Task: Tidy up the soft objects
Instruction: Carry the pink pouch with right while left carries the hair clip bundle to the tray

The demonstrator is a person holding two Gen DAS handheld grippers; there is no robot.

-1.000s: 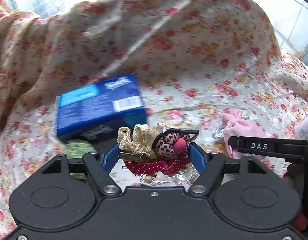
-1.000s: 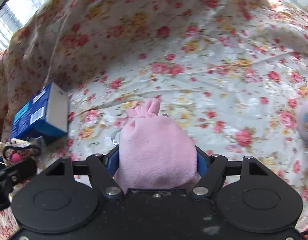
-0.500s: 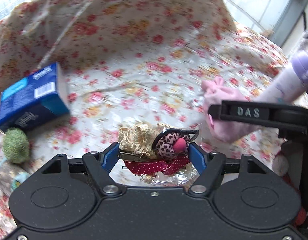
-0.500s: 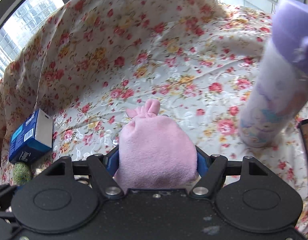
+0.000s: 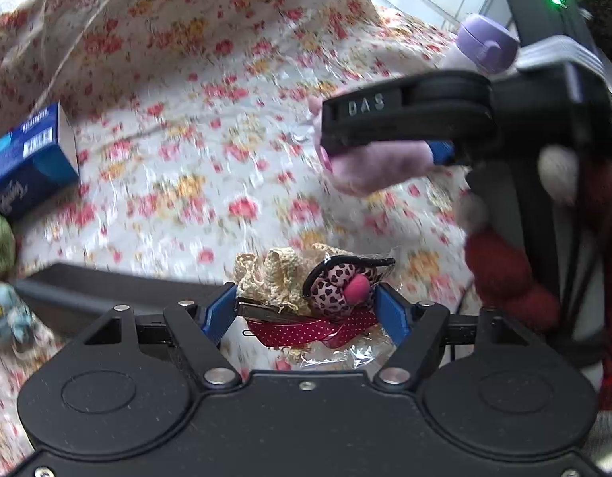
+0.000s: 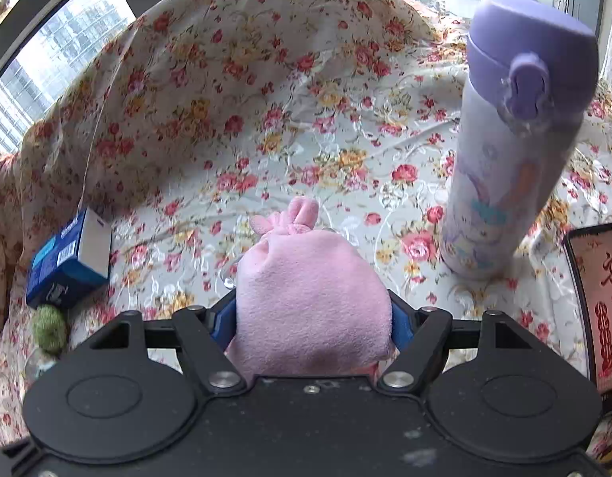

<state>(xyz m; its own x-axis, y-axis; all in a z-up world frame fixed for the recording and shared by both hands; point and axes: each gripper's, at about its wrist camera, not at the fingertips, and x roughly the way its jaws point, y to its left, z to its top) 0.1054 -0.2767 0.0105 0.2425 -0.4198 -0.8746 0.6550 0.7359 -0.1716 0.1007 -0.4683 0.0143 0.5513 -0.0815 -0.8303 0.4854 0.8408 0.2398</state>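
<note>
Floral cloth [image 6: 345, 127] by windows. Left gripper [image 5: 306, 310] clamps bagged hair accessories [image 5: 317, 290]: light, crinkly, slippery. Right gripper [image 6: 311, 318] squeezes pink plush pouch [image 6: 306, 302]: soft, mid-body hold best.

The middle of the floral-cloth-covered table [image 6: 345, 151] lies bare and gives the widest room to pass. On its left edge a blue cardboard box [image 6: 67, 262] lies with a fuzzy green ball [image 6: 49, 328] just beside it. On the right a tall lilac flask with a purple lid [image 6: 516, 139] stands upright, and a dark phone with a red screen [image 6: 600, 310] lies near its foot. The cloth rises in a draped hump [image 6: 226, 39] along the back, closing that side.
</note>
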